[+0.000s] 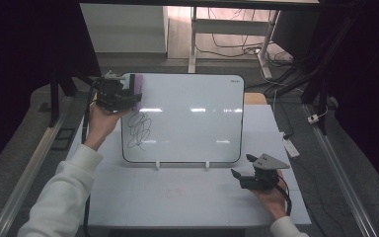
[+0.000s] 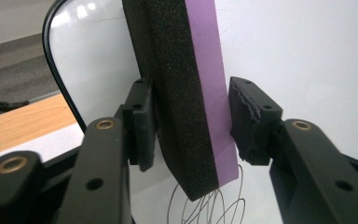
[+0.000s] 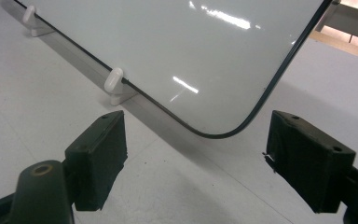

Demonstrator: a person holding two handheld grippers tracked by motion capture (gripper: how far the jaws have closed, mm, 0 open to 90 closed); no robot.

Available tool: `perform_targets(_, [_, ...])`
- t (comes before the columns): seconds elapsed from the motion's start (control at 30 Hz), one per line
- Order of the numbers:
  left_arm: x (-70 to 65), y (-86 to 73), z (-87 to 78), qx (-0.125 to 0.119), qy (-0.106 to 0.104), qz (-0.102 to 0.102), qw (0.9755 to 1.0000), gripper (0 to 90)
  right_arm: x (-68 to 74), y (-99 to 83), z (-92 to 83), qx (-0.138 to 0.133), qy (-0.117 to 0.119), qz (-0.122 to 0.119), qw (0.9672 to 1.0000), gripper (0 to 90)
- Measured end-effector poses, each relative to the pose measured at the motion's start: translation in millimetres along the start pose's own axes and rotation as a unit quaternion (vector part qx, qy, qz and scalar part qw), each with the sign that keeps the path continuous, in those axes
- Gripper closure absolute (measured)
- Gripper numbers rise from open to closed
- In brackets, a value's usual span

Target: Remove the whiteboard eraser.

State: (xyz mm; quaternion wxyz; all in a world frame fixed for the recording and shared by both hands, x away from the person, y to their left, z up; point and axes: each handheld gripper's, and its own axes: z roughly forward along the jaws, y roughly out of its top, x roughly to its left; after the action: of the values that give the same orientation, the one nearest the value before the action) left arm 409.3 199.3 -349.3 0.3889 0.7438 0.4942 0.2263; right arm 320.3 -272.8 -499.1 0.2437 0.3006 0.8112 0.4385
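Now, left gripper (image 2: 193,123) jaws round the eraser (image 2: 186,93), I press it flat over the scribble (image 1: 139,129); right gripper (image 3: 214,158) jaws gape empty.

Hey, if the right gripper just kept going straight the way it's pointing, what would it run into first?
Most likely the whiteboard. The right gripper, jaws open and empty, points at the board's rounded lower corner, with bare table between them. Depth is hard to judge, so it might graze the tabletop just before the edge.
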Motion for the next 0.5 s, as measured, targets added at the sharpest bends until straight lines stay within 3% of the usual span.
perform_targets(0.17, [-0.5, 0.1, -1.5, 0.0, 0.004, -0.008, 1.0, 58.3, -0.8, 0.0, -0.4, -0.001, -0.001, 0.002, 1.0, 19.9])
perform_targets(0.5, [-2.2, -8.9, -7.9, 0.005, 0.024, 0.014, 0.9996, 60.8, -0.2, 1.2, -3.0, -0.01, -0.003, 0.001, 0.9999, 20.6])
